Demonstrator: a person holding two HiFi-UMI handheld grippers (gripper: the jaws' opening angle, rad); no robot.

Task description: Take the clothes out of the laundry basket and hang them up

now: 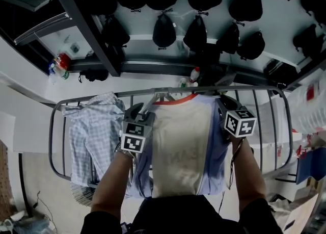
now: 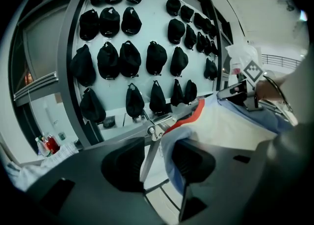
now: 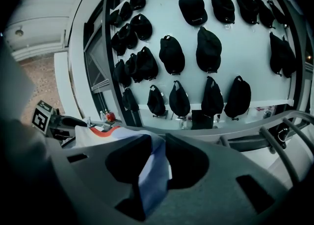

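Left claw (image 2: 157,151): jaws stand wide, the T-shirt's (image 1: 178,146) blue edge lying loose against one pad, with the drying rack's (image 1: 265,89) top rail just beyond. Right claw (image 3: 159,158): jaws narrowly apart around a blue fold, apparently unpinched. Draw both claws straight back without snagging cloth, then confirm the shirt straddles the rail evenly. Count: two claws, one T-shirt between them, one checked shirt (image 1: 94,131) outboard of the left claw, one rack.

Cream tee with orange collar and blue sleeves (image 1: 181,141) hung draped mid-frame, pale blue checked shirt (image 1: 94,136) crumpled at its left.
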